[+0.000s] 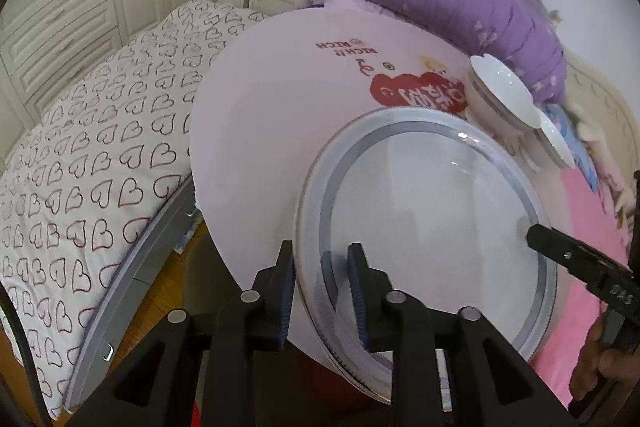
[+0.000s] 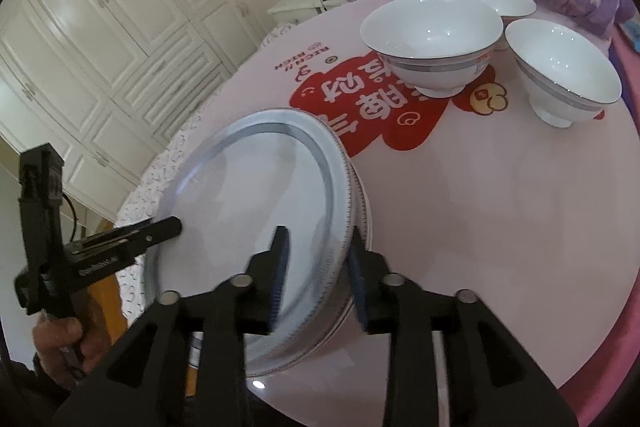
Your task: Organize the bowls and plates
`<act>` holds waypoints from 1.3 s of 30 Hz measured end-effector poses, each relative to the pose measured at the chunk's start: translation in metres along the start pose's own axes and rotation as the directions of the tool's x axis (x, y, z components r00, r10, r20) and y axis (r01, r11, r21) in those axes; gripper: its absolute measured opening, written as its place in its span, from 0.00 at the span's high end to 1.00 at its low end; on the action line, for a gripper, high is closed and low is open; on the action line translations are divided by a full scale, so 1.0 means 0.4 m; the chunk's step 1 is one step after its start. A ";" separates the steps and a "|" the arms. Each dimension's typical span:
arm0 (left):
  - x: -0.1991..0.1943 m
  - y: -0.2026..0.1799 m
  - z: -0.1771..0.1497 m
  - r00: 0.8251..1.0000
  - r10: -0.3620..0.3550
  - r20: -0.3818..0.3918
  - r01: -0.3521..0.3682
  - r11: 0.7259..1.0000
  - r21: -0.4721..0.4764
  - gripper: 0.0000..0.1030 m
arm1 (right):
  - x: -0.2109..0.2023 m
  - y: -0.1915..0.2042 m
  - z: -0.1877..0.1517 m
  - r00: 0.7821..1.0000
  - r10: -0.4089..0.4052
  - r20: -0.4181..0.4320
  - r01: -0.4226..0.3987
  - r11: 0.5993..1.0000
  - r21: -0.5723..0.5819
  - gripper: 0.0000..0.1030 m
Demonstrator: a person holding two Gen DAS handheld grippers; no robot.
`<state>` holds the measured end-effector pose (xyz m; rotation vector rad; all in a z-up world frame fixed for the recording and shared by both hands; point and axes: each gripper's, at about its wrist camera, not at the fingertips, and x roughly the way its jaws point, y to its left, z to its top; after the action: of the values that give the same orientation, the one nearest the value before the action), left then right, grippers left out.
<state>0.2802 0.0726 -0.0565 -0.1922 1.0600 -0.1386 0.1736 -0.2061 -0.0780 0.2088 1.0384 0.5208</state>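
**Grey-Rimmed Plate Comes Down Between Two Tongs**

We hold the round white ceramic plate with the grey band [image 1: 432, 227] between both tongs, low over the pink round table [image 2: 500, 227]. Our left gripper [image 1: 320, 291] is clamped on the near rim. Our right gripper [image 2: 318, 275] straddles the opposite rim, jaws parted, pads apparently clear. Ahead of the right tongs stand two white grey-banded bowls [image 2: 432, 35] and a small white dish [image 2: 492, 1].

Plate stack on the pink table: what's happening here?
A person holds a gripper in each hand at the grey-rimmed white plate on the round pink table. The left gripper pinches its rim; the right gripper straddles the opposite rim, pads apart. Two white bowls stand beyond.
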 end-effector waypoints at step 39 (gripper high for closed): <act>-0.173 -0.131 0.022 0.971 0.025 0.236 -0.047 0.995 0.088 0.03 | -0.188 -0.025 0.103 0.887 -0.347 0.304 0.361 0.932 0.011 0.00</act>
<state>0.2534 0.0364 0.0182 -0.1012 0.8189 -0.1287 0.1821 -0.2494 -0.0039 0.0502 0.7406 0.1703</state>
